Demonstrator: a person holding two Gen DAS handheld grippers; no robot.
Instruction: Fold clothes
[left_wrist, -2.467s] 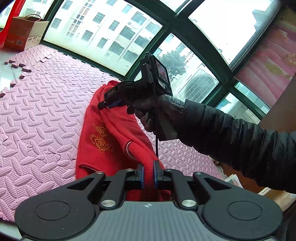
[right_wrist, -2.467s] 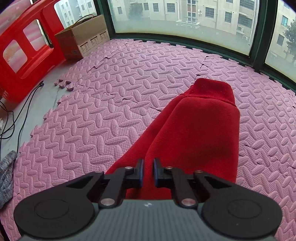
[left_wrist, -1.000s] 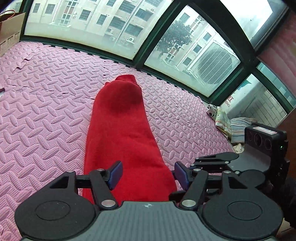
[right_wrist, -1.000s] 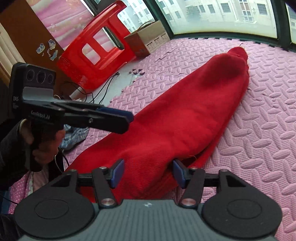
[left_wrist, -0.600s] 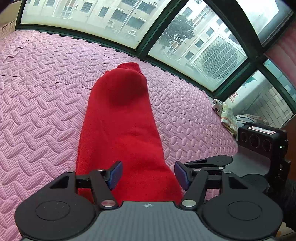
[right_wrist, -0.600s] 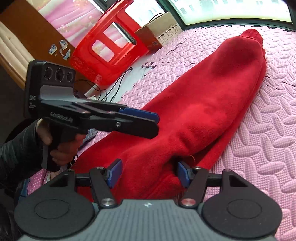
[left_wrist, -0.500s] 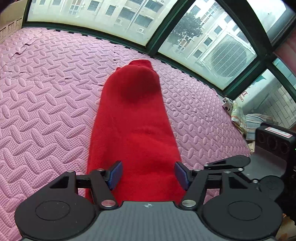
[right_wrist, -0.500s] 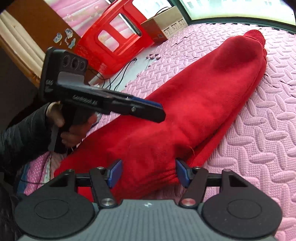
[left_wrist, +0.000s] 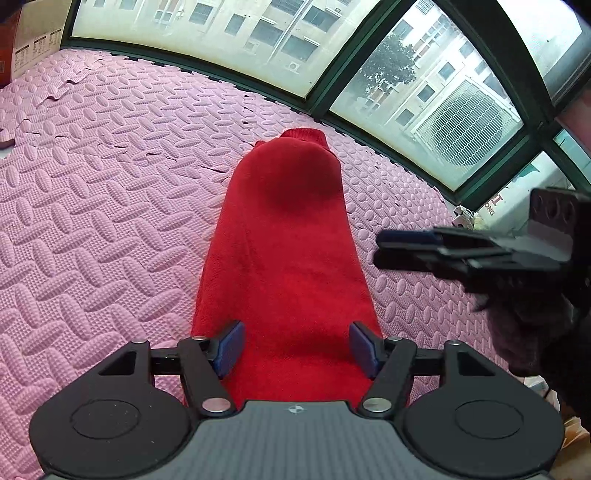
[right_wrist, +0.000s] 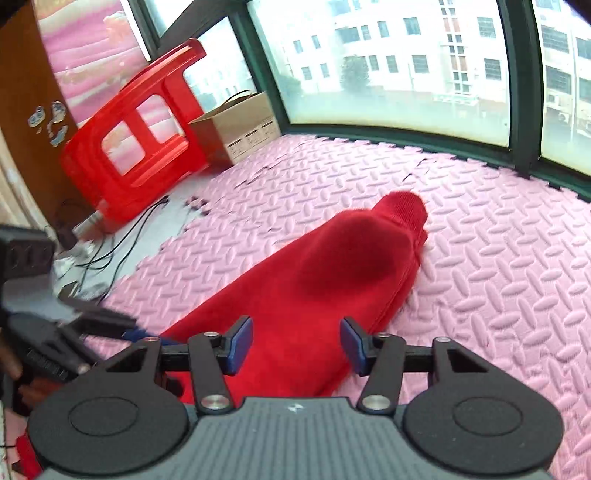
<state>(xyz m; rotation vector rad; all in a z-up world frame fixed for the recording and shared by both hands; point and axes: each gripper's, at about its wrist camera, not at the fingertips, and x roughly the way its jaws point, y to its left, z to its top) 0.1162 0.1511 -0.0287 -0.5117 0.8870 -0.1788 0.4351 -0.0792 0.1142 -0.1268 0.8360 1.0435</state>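
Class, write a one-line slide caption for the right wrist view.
Open right gripper poised above a long folded red knit garment on pink foam floor mats, red plastic stool behind.

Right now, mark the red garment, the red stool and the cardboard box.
red garment (left_wrist: 288, 258): left wrist view, middle of the folded cloth.
red stool (right_wrist: 133, 147): right wrist view, crossbar between its two cut-outs.
cardboard box (right_wrist: 240, 125): right wrist view, side panel facing the camera.

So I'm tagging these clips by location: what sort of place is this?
Most likely a room in a flat, perhaps an enclosed balcony. Pink foam mats cover the floor beneath the red garment, wide windows face apartment blocks, and a red plastic stool and cardboard box stand at the side.
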